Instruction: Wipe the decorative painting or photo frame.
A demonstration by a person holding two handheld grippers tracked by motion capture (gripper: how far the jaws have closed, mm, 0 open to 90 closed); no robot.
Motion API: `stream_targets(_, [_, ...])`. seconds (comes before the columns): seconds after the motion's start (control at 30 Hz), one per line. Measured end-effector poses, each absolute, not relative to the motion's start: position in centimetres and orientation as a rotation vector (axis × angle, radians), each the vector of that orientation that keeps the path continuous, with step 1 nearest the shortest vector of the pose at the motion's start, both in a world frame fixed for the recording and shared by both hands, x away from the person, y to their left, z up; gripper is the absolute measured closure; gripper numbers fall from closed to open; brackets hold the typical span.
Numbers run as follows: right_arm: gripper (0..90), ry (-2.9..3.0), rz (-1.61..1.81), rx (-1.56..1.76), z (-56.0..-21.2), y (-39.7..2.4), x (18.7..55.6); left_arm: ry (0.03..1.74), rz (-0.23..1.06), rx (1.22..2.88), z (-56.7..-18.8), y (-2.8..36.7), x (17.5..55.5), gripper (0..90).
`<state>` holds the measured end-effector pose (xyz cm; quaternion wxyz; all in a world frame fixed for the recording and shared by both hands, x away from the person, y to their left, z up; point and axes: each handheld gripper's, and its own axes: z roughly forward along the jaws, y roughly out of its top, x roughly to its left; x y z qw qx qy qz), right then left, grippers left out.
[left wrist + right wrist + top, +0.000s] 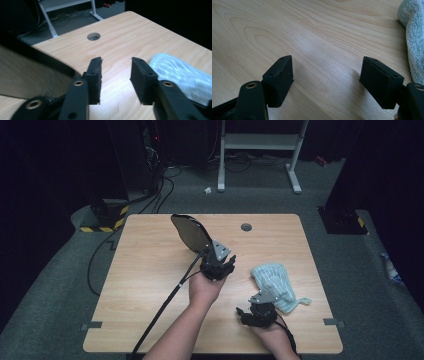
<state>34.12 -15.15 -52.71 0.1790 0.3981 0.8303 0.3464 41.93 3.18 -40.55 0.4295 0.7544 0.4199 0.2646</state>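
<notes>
An oval, dark-rimmed, mirror-like plate [190, 232] stands tilted at the middle of the wooden table [150, 270]. My left gripper [225, 266] is just to its right, held in a hand. In the left gripper view the jaws [116, 61] are apart with bare wood between them, and the plate's dark rim [47, 62] passes to the left of the left jaw. A light blue towel [274, 280] lies crumpled at the right. My right gripper [243, 315] rests near the front edge beside the towel [414, 37], open [327, 60] over bare wood.
A round cable hole [246, 227] sits near the table's far edge. Beyond the table are a white metal frame [260, 142], floor cables and a yellow-and-black striped base [107, 217]. The left gripper's cable [160, 312] trails across the table's front left.
</notes>
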Motion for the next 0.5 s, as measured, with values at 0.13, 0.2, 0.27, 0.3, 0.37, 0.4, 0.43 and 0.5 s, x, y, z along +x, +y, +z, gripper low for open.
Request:
stream_targets(0.13, [26.1,2.350,0.980,1.125,-52.7,-15.2,34.1,1.107,0.661,1.886,-40.9,2.7,43.5,69.9])
stream_targets(0.2, [26.1,2.351,0.981,1.129,-52.7,-15.2,34.1,1.136,0.680,1.892,-41.3,2.5,44.3,71.1])
stream_targets(0.27, [26.1,2.352,0.982,1.125,-52.7,-15.2,34.1,1.163,0.689,1.890,-41.5,2.5,44.7,71.0])
stream_targets(0.3, [26.2,2.353,0.982,1.127,-52.7,-15.2,34.1,1.171,0.692,1.890,-41.6,2.5,44.8,70.7])
stream_targets(0.37, [26.2,2.353,0.982,1.126,-52.7,-15.2,34.1,1.184,0.704,1.896,-41.7,2.6,44.9,69.7])
stream_targets(0.4, [26.2,2.353,0.983,1.126,-52.7,-15.2,34.1,1.182,0.706,1.898,-41.7,2.6,44.9,69.4])
stream_targets(0.43, [26.2,2.353,0.983,1.124,-52.7,-15.2,34.1,1.181,0.712,1.900,-41.7,2.6,44.9,68.7])
stream_targets(0.5, [26.2,2.353,0.983,1.124,-52.7,-15.2,34.1,1.183,0.714,1.905,-41.7,2.6,44.8,68.1])
